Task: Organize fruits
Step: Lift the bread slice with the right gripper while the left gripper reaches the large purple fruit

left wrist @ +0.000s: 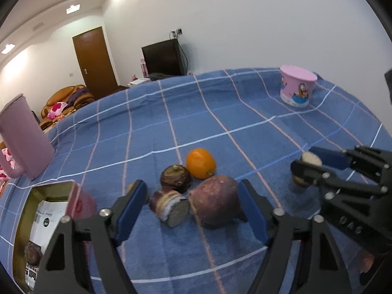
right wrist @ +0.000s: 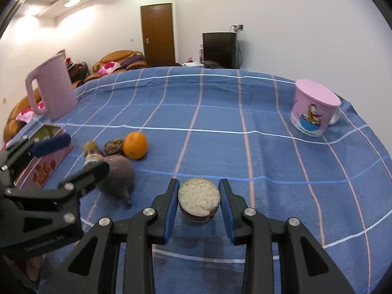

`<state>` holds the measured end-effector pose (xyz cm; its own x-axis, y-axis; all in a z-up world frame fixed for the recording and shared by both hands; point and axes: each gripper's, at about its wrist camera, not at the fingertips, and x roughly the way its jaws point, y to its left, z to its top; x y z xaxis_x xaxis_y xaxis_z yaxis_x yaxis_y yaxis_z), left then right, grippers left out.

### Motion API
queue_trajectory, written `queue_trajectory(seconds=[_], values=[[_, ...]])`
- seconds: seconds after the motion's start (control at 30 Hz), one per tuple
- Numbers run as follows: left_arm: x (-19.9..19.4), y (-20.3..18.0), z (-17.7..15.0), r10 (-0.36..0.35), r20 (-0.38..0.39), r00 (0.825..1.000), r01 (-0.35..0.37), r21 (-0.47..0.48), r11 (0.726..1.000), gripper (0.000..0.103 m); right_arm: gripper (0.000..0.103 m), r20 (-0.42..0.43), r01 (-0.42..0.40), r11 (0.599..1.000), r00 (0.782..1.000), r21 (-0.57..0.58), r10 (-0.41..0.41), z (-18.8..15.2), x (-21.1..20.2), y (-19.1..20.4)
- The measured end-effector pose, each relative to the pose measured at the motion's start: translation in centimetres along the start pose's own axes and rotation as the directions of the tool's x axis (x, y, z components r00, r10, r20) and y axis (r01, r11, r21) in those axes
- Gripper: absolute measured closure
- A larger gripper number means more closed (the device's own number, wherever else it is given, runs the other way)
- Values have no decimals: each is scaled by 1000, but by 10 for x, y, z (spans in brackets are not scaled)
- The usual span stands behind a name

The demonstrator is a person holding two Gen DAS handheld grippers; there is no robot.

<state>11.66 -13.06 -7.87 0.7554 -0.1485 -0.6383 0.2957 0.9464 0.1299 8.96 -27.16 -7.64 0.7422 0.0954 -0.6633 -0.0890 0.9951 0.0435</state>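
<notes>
We see a cut root piece (right wrist: 199,199), pale grainy face up, gripped between the closed blue pads of the right gripper (right wrist: 199,197) above the near part of the blue checked cloth (right wrist: 245,98); whether it has left the cloth we cannot tell. Toward the cloth's left edge lie the remaining items: an orange (left wrist: 201,163), a dark round fruit (left wrist: 176,178), a striped cut stub (left wrist: 169,207) and a reddish sweet potato (left wrist: 214,199). The left gripper (left wrist: 192,210) hovers with its fingers spread wide around the stub and sweet potato, pressing on neither. At the near left corner stands an open gold-lined box (left wrist: 23,223) with pink walls, one dark piece already inside.

We judge the step in hand to be carrying the gripped piece to that box. It calls for a level grip, a path clear of the left gripper, and a release only once low over the box.

The box is cut off by the frame, so its free room is unclear. A pink jug (right wrist: 52,90) and a lidded pink cup (right wrist: 314,107) stand at the far edge.
</notes>
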Motion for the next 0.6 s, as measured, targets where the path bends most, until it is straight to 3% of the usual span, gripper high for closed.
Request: queue_trajectory(seconds=[0.3,0.43,0.6], values=[[19,-19,3,-39,-66,997,41,31,999,38,68,-12,-15,1000,1000,2,15,0,3,-2],[20,-17,2,-43,-71,997,44,15,999,49,68,-17,-26,1000,1000,17,26,0,5,-6],[21,-12,2,-72,-67,995,71,-12,997,49,68,-14,-33,999,999,7,33,0,5,-6]])
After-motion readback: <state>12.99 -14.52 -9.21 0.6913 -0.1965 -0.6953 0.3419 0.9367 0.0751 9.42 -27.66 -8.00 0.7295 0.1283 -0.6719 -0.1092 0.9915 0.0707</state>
